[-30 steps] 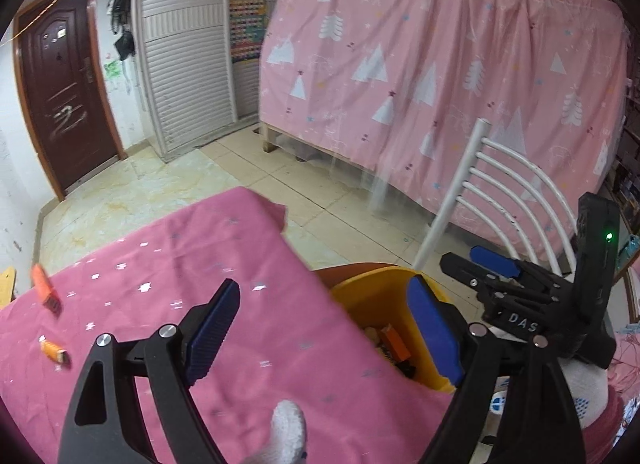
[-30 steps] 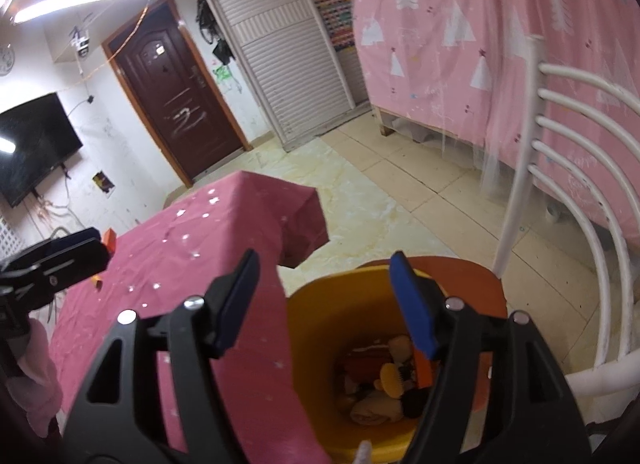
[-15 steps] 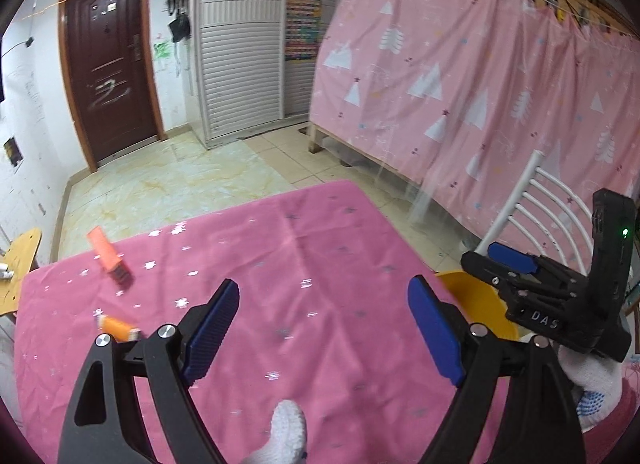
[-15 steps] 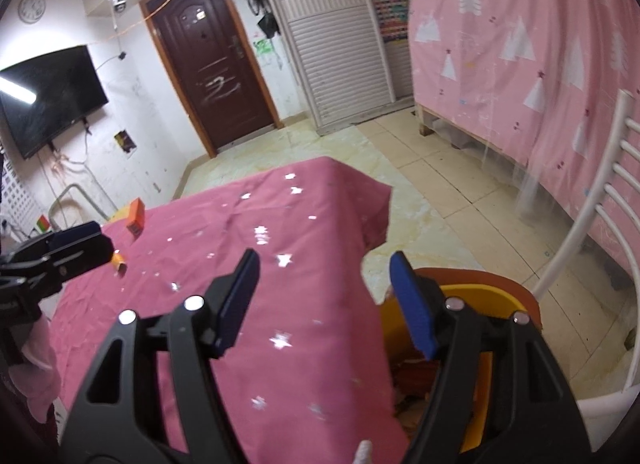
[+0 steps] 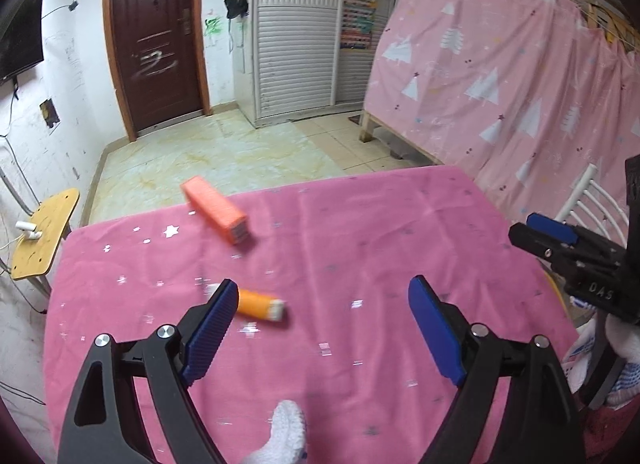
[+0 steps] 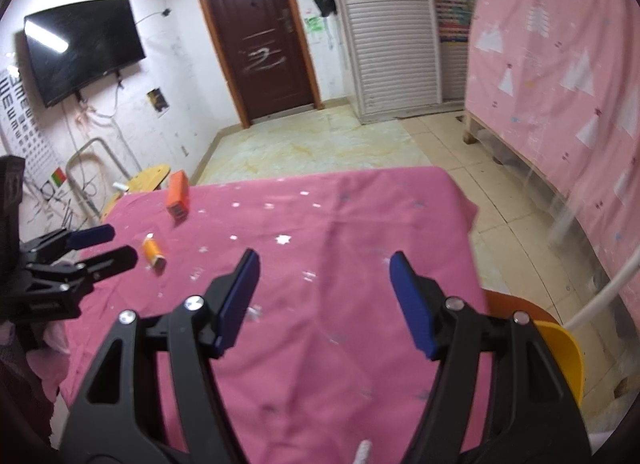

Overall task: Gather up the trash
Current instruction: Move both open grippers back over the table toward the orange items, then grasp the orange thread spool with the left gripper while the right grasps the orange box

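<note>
An orange box [image 5: 216, 209] and a small orange tube with a white cap [image 5: 258, 303] lie on the pink tablecloth [image 5: 360, 248]. My left gripper [image 5: 320, 328] is open and empty, just above the cloth, with the tube beside its left finger. The box [image 6: 177, 199] and tube [image 6: 153, 251] also show at the left of the right wrist view. My right gripper [image 6: 324, 296] is open and empty over the cloth's middle. The yellow trash bin's rim [image 6: 564, 352] shows at the lower right, off the table's edge.
A white slatted chair back [image 5: 588, 200] stands right of the table. A pink curtain [image 5: 500, 76] hangs behind it. A yellow wooden stool [image 5: 44, 236] stands left of the table. Tiled floor lies beyond the table's far edge.
Both grippers have swung left, away from the yellow bin and over the tablecloth. The orange box and tube have come closer to my left gripper. Both grippers stay open.
</note>
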### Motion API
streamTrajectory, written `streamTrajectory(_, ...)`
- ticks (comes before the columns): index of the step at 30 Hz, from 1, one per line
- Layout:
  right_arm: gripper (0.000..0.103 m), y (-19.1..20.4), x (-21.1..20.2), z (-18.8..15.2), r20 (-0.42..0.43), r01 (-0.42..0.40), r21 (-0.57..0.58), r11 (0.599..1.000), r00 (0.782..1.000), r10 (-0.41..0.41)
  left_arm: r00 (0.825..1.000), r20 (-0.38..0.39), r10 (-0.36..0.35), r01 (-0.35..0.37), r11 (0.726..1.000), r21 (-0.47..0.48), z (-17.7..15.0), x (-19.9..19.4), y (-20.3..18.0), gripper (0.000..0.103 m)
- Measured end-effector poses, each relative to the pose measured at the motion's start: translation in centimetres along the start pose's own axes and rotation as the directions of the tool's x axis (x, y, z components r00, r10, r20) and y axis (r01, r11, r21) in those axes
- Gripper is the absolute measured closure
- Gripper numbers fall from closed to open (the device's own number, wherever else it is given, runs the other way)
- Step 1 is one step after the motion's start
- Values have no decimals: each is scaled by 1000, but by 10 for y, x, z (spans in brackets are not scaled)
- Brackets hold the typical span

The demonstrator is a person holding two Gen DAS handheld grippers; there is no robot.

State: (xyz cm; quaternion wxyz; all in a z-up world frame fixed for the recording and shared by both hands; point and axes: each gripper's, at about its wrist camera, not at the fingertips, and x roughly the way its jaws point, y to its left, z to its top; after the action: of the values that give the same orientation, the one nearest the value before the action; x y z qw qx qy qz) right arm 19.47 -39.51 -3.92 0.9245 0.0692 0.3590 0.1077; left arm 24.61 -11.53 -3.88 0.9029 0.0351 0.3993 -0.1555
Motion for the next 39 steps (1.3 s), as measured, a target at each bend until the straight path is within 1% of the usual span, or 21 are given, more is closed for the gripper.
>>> streamTrajectory(4,38,22,11,7,-9,-22,-35,999,1000,22,1000,-18,16,-16,1000,6,-5,6,24,23)
streamTrajectory(5,37,25,14,8,-11,-28,-41,999,1000,27,1000,-23,15,-15,1000,8,-5,8,28,23)
streamTrajectory(6,31,31,17,10,-13,-34,-47,998,999,34,999,-29,15,-14,1000,11,-6,10,31,23)
streamTrajectory(8,28,41,23,14,-20,-47,-61,997,999,46,999,-44,11,-10,1000,27,-10,15,38,23)
streamTrajectory(16,28,68,48,21,-57,-70,-108,992,996,65,996,-92,9,-3,998,66,-15,36,58,22)
streamTrajectory(23,28,85,69,27,-81,-83,-132,988,994,72,993,-120,3,7,996,84,-13,54,65,22)
streamTrajectory(25,28,90,77,29,-92,-87,-135,987,993,75,992,-129,-18,28,996,79,-12,57,66,22)
streamTrajectory(30,28,105,97,35,-116,-98,-153,983,990,80,989,-146,-23,38,994,98,-12,66,61,22)
streamTrajectory(35,28,126,114,44,-139,-138,-168,976,984,116,989,-146,-19,34,994,101,-13,68,61,22)
streamTrajectory(37,28,134,124,49,-149,-145,-183,972,982,118,990,-142,-11,26,994,105,-13,68,61,26)
streamTrajectory(39,26,142,134,52,-165,-162,-193,968,978,131,991,-130,-6,20,994,106,-13,66,61,35)
